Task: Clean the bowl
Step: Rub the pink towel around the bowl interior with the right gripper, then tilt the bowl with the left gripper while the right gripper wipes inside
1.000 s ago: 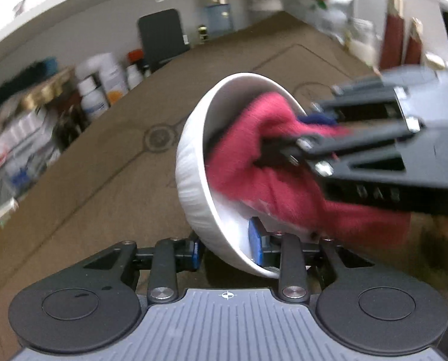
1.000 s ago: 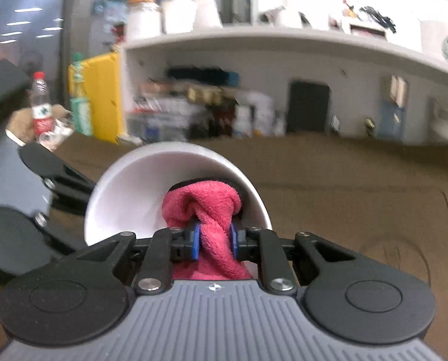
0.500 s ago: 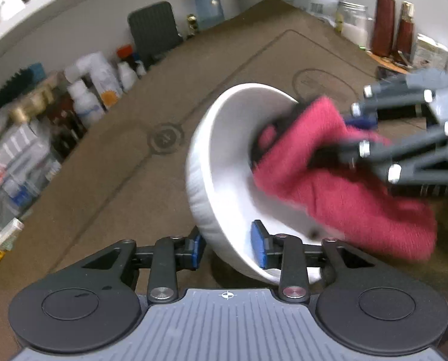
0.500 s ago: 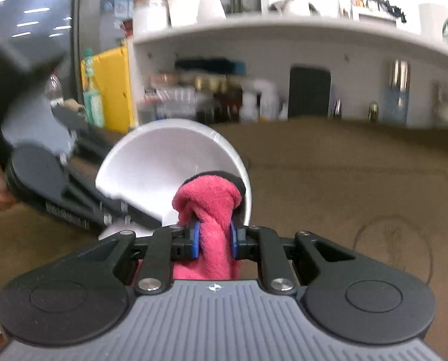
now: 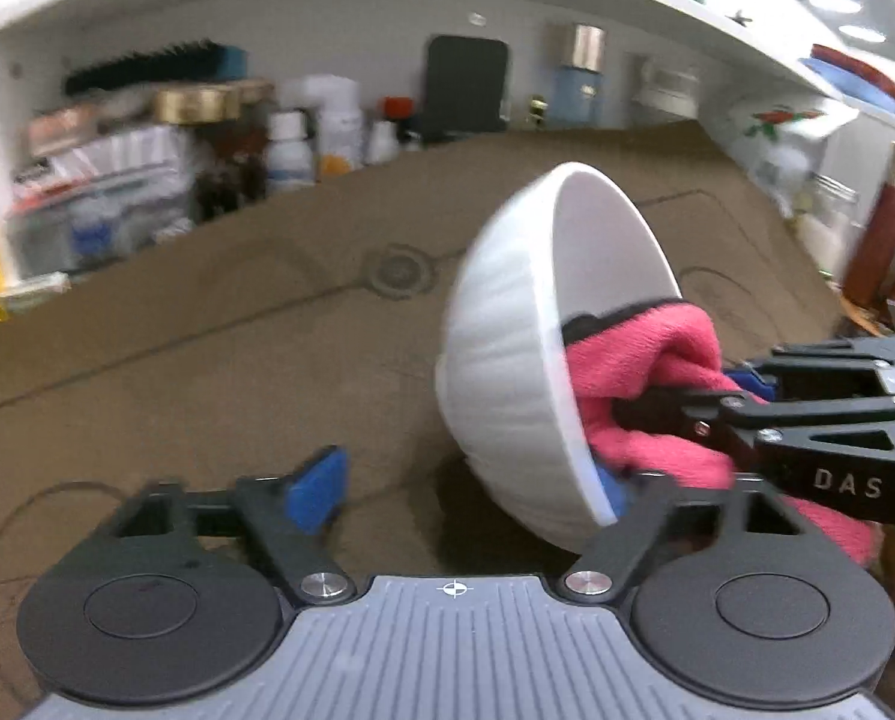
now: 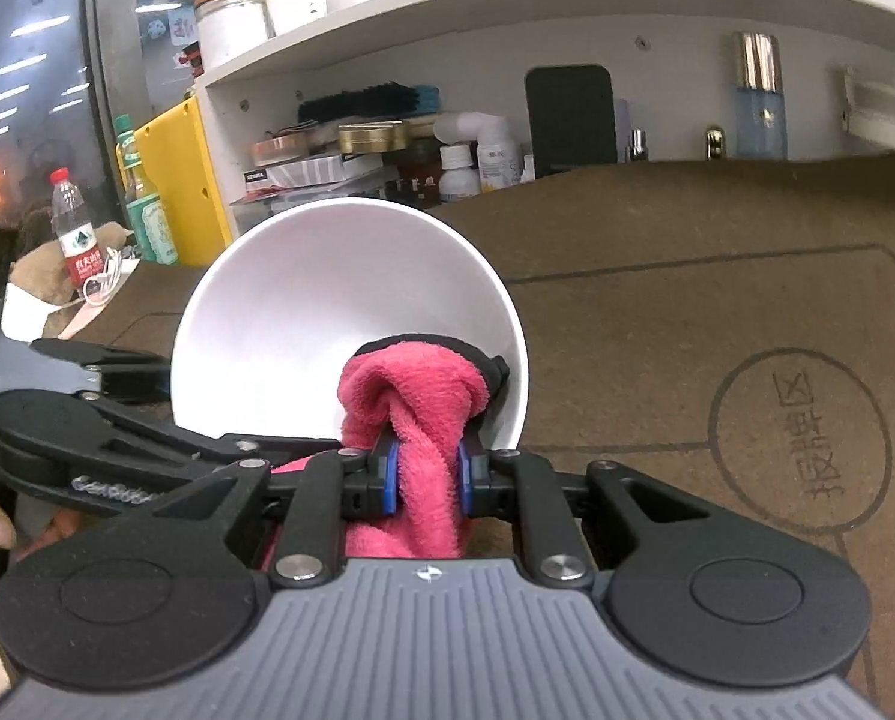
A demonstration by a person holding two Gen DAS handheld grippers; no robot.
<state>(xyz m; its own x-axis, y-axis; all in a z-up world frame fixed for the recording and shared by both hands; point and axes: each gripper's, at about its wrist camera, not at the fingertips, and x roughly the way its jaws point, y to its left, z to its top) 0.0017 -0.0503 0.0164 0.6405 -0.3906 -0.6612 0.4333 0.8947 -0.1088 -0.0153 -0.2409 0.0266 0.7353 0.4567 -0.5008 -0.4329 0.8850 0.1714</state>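
Note:
A white ribbed bowl (image 5: 507, 360) stands tipped on its side on the brown mat, its mouth facing right. My left gripper (image 5: 465, 489) is open; its right pad sits inside the bowl's lower rim and its left pad (image 5: 318, 489) stands apart from the bowl. My right gripper (image 6: 428, 474) is shut on a pink cloth (image 6: 414, 414) and presses it into the bowl (image 6: 327, 300). The cloth (image 5: 639, 372) and right gripper also show in the left wrist view at the right.
A brown mat (image 6: 717, 330) with drawn outlines covers the table. Bottles and boxes (image 6: 465, 162) line the back under a white shelf. A yellow cabinet (image 6: 177, 180) and water bottle (image 6: 75, 234) stand far left. Dark bottles (image 5: 891, 240) stand at the right.
My left gripper has opened wide and let go of the bowl's rim. The bowl has turned so its mouth faces more to the right. The right gripper still holds the cloth inside.

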